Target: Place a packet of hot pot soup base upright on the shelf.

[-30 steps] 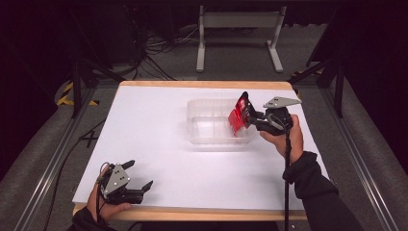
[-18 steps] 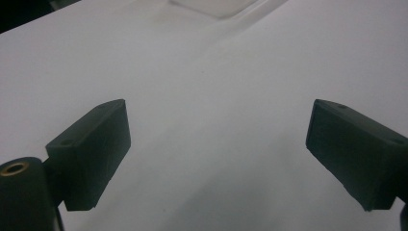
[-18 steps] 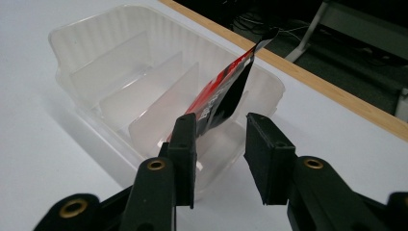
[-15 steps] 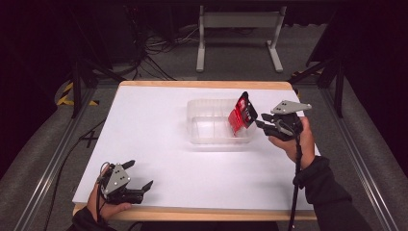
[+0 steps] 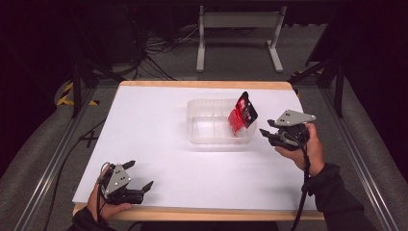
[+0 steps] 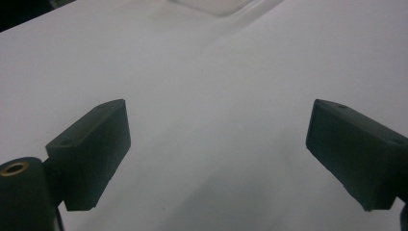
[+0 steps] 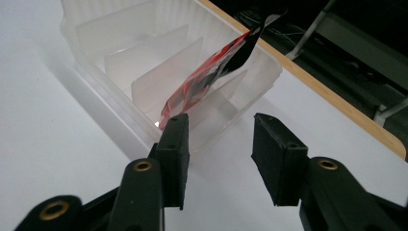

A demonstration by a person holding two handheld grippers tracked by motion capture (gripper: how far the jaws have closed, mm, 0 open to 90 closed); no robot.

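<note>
Packet (image 5: 243,114): red and black, leaning tilted in the clear bin's (image 5: 207,134) right end compartment.
Right gripper (image 5: 267,134): just beside the bin, jaws just opening, released, nothing between them.
Left gripper (image 5: 139,176): near table (image 5: 159,120) front edge, jaws wide, empty.

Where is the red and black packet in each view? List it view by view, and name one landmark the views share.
High view: red and black packet leans in the right end of the clear divided bin, right of centre.
Left gripper view: no packet here; the bin's corner at the top edge.
Right gripper view: packet upper centre, tilted between dividers.
Shared landmark: the bin.
</note>
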